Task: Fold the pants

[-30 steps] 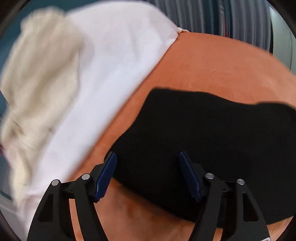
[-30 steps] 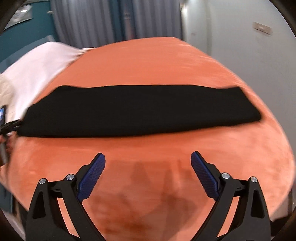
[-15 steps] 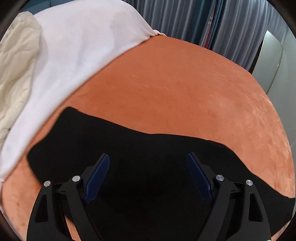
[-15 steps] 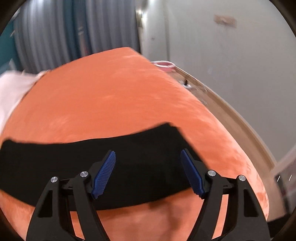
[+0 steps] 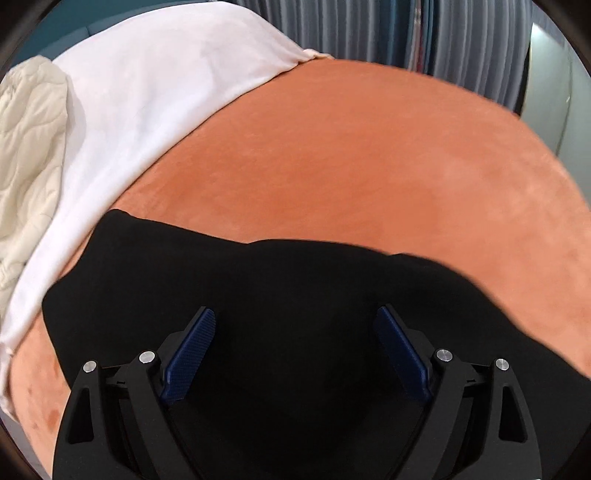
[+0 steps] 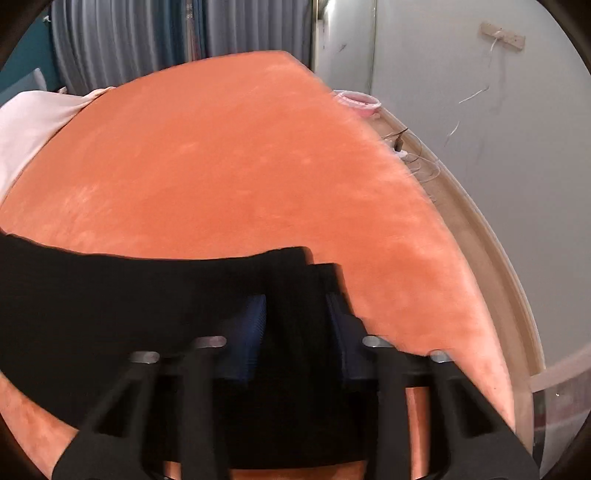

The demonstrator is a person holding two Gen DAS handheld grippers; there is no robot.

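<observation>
The black pants [image 5: 258, 295] lie folded lengthwise as a long strip on the orange bed cover [image 5: 351, 158]. My left gripper [image 5: 295, 332] is open and hovers low over the strip's left end, with fabric between and under its blue pads. In the right wrist view the pants [image 6: 110, 295] end at stepped leg cuffs [image 6: 317, 266]. My right gripper [image 6: 297, 314] is partly closed over that right end, with the jaws on either side of a band of black fabric. The view is blurred, so I cannot tell whether they pinch it.
A white sheet [image 5: 155, 92] and a cream quilt [image 5: 29, 147] lie at the left of the bed. Grey curtains [image 5: 424, 33] hang behind. The bed's right edge meets a beige frame rail [image 6: 480, 229] and a grey wall [image 6: 461, 92]. A small pink cup [image 6: 360, 99] sits on the rail.
Both grippers have moved from in front of the pants onto its two ends and come lower. The right gripper's jaws have narrowed over the cuff end. The left stays wide open.
</observation>
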